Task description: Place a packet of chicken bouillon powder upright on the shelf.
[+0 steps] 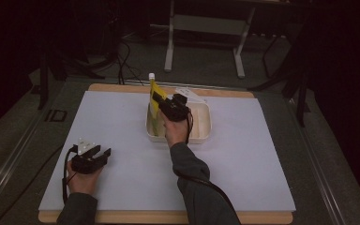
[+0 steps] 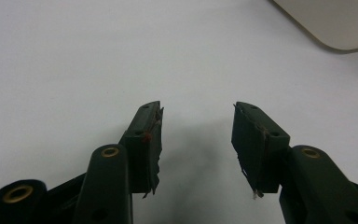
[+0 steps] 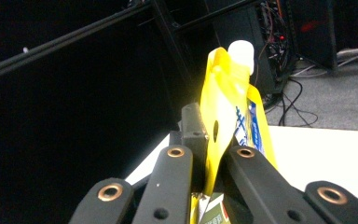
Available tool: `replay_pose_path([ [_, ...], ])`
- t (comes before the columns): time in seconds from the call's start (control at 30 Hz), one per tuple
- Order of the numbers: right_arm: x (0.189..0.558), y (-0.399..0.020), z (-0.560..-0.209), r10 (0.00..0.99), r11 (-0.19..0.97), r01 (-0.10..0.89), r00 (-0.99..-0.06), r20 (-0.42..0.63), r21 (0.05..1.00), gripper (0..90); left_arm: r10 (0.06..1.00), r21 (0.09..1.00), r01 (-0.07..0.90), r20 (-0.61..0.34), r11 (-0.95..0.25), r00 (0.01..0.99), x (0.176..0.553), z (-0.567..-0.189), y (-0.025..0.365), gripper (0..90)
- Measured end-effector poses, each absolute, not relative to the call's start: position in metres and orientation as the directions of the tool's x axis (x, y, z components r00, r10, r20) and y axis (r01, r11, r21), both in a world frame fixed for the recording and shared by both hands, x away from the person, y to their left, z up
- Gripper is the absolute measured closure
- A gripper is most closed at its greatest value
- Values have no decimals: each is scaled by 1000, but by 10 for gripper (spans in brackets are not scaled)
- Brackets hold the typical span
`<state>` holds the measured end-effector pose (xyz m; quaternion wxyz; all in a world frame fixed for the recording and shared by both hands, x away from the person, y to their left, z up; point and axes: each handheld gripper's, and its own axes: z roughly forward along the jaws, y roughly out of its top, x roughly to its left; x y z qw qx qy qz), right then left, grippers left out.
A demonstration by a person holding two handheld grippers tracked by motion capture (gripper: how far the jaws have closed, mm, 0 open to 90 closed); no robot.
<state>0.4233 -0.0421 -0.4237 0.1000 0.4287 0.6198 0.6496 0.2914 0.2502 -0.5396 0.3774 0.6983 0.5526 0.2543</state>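
A yellow spouted pouch is clamped upright between the jaws of the right gripper, held over the cream tub, presumably for lifting out or setting in. The left gripper is rested on the white mat, jaws apart and empty, kept clear.

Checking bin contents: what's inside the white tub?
The white tub holds the lower end of the yellow pouch, standing upright with its white cap on top, clamped by the right gripper. The hand covers part of the tub floor.
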Motion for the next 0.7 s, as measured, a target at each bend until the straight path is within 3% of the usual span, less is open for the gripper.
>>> replay_pose_path([
  [0.47,416,-32,-427,687,-72,413,-640,345,908,879,964,808,579,-58,-107,259,291,-540,250,519],
  [0.7,415,-33,-433,649,-11,440,-680,341,898,558,965,810,577,-55,-107,257,291,-540,249,519],
])
